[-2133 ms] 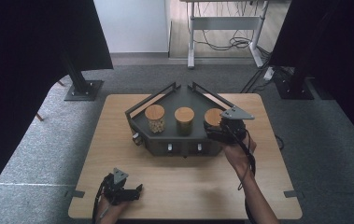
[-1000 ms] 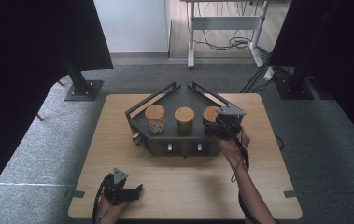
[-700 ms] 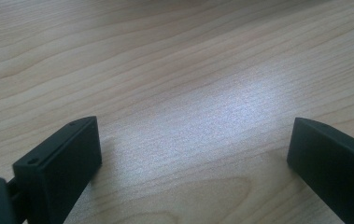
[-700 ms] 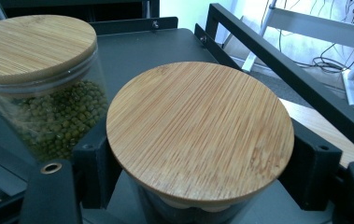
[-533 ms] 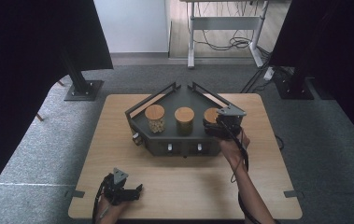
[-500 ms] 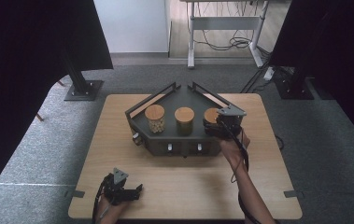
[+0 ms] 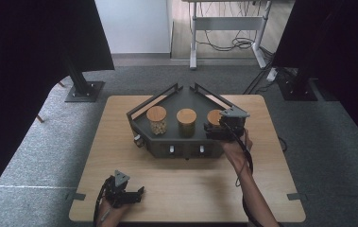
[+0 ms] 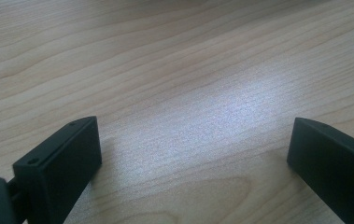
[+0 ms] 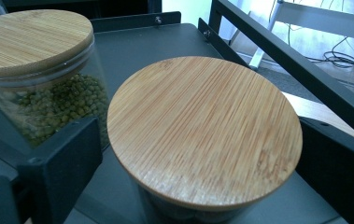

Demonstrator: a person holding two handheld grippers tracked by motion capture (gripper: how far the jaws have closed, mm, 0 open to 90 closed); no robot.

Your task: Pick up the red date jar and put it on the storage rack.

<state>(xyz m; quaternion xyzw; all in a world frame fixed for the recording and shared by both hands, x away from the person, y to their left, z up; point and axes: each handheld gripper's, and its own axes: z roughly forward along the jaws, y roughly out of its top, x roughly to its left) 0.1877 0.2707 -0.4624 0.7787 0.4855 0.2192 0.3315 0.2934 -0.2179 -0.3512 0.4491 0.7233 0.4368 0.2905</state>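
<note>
Overhead, both tongs agape: left tongs (image 7: 128, 195) on bare wooden table (image 7: 271, 189), right tongs (image 7: 210, 131) astride jar (image 9: 205, 140).

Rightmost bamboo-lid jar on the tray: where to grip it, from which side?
Grip the rightmost jar on its glass wall just under the overhanging bamboo lid, coming level from the tray's open front, where the right gripper already is. The round upright body suits opposed jaws; rails block the back.

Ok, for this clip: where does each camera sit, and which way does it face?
High view: above the person's side, looking forward and down on the table; both forearms enter from below.
Left gripper view: rides the left claw, facing bare tabletop; open jaws show.
Right gripper view: rides the right claw, facing the right jar between its jaws.
Shared: that jar also appears from above.
</note>
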